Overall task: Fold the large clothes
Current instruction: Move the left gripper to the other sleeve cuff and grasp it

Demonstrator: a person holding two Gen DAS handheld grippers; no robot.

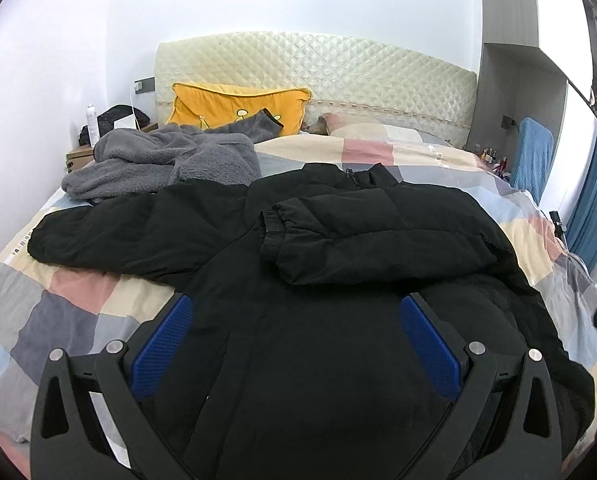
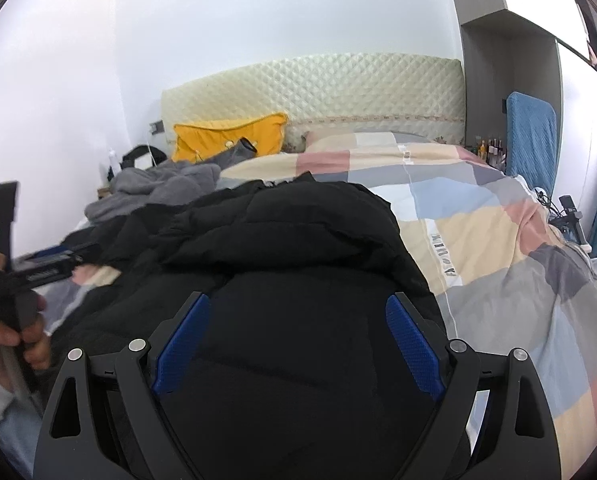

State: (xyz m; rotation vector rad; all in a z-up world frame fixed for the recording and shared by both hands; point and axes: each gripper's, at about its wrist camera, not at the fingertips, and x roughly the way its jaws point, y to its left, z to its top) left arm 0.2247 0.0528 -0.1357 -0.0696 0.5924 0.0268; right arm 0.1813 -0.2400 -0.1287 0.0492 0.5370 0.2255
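A large black padded jacket lies spread on the bed, collar toward the headboard. Its right sleeve is folded across the chest; its left sleeve stretches out to the left. My left gripper is open above the jacket's lower body, holding nothing. My right gripper is open above the jacket near its right side, holding nothing. The left gripper, held by a hand, also shows blurred in the right wrist view.
The bed has a patchwork quilt, also seen in the right wrist view. A grey fleece garment lies at the far left, a yellow pillow at the headboard. A nightstand stands left, a blue chair right.
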